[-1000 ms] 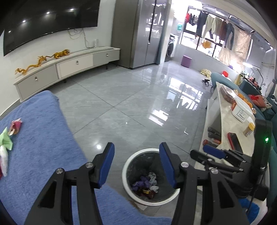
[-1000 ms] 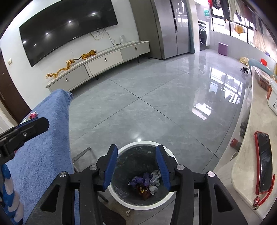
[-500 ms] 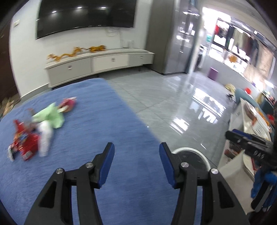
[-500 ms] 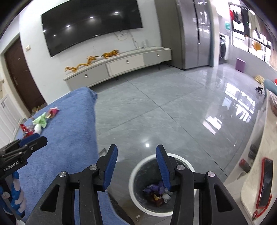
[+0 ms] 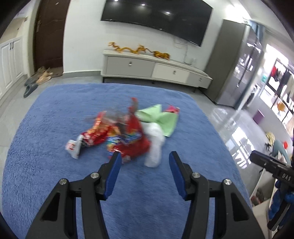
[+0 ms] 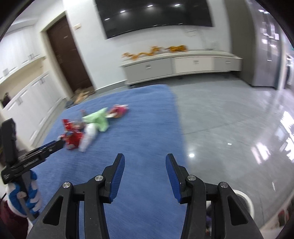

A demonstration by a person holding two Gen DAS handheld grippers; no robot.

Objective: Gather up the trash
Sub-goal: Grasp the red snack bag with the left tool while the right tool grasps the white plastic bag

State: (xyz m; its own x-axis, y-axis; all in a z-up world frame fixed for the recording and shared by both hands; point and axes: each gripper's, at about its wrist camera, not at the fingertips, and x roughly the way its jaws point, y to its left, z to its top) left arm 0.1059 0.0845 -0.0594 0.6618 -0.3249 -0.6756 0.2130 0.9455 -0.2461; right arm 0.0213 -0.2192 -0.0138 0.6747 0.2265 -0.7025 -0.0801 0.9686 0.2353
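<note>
Facing the trash pile [image 5: 126, 132] w/ jaws apart and nothing between them, the left gripper [image 5: 145, 161] sits just short of it, lined up on the red snack wrappers [image 5: 132, 139] and the white crumpled bag [image 5: 154, 147], which looks like the nearest pick. The right gripper [image 6: 145, 165] hangs further off over the blue blanket [image 6: 147, 128], jaws also apart and empty, prob. held spread so either can drop straight onto a piece. The trash lies bunched mid-blanket: red wrappers, white bag, green paper [image 5: 159, 117] and a small pink-red packet [image 6: 119, 110] at the far side, all touching or overlapping, so a clean single pick may drag neighbours. The white bin [image 6: 246, 200] shows only as a rim at the right wrist view's lower edge, beside the blanket, well apart from the pile. Around: TV [image 5: 156, 16] on the wall, low cabinet [image 5: 156, 68] w/ gold dragon ornaments [image 5: 137, 49], brown door [image 6: 68, 55], glossy tile floor [image 6: 229, 119]. Nothing sits between grippers and pile; both views are blurred.
</note>
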